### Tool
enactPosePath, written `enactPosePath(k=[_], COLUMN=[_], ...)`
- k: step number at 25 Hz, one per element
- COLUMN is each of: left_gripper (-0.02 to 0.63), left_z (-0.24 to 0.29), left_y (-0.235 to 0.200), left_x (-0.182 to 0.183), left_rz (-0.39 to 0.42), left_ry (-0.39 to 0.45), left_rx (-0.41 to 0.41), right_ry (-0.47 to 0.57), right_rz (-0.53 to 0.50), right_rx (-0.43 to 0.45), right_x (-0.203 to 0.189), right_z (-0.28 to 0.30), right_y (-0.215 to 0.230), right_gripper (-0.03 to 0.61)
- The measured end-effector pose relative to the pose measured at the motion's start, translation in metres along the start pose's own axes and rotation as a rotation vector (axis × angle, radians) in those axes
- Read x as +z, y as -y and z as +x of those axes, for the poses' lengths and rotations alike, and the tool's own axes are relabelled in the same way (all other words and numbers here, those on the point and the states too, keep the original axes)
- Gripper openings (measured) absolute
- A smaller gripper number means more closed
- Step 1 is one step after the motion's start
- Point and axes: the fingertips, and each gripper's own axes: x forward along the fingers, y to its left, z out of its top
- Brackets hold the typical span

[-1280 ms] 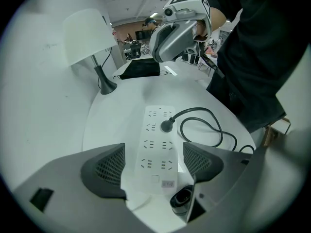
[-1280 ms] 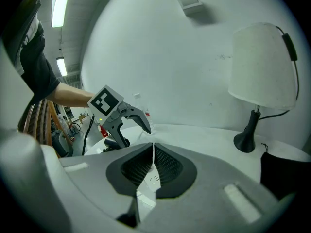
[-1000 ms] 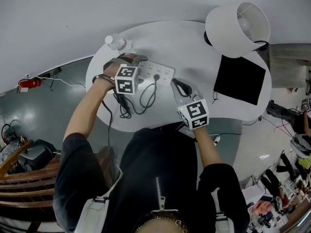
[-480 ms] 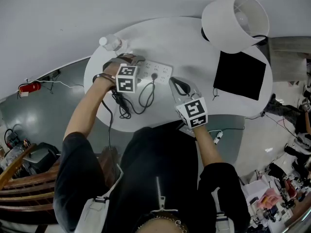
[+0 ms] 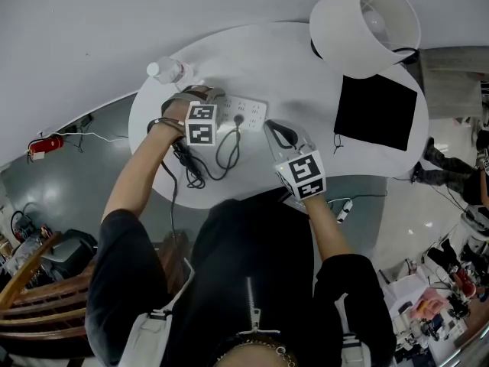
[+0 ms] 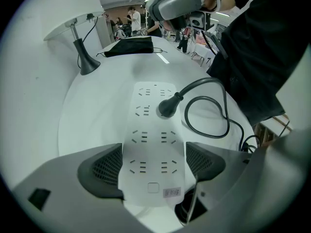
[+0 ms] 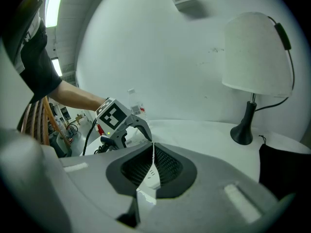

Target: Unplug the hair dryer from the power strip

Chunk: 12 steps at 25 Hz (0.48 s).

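Setting: white oval table (image 5: 290, 63) against a pale wall, seen from above the person's head.
Power strip (image 6: 150, 140): white, lying flat on the table's left half, long side running away from the left gripper.
Black plug (image 6: 167, 108): seated in a socket in the far half of the strip, on its right-hand row in the left gripper view.
Cord (image 6: 216, 125): black, curving out of the plug into a loose loop on the table beside the strip.
Left gripper (image 6: 153, 155): pointing steeply down over the strip's near end, jaws apart, one pad on each long side of the strip; whether the pads touch it I cannot tell.
Right gripper (image 7: 152, 147): jaws together with nothing between them, held above the table near the strip's far end and aimed toward the left gripper.
Lamp (image 5: 365, 21): white shade on a black stand, at the table's far right.
Black cloth (image 5: 376, 112): flat on the table near the lamp.
Bottle (image 5: 166, 70): clear, at the table's left edge by the wall.
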Motion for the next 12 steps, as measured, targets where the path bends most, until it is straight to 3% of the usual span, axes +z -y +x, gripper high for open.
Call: enactPosePath(k=[12], left_gripper=[0.39], left_z=[0.0056], left_y=[-0.0026], left_x=[0.0003], left_rz=[-0.007], left_ry=[-0.022], left_rx=[-0.005], right_ry=[-0.012], right_rz=[0.018], right_rx=[0.019], right_x=[-0.0013], right_z=[0.0015], right_y=[-0.0031], right_gripper=[0.006])
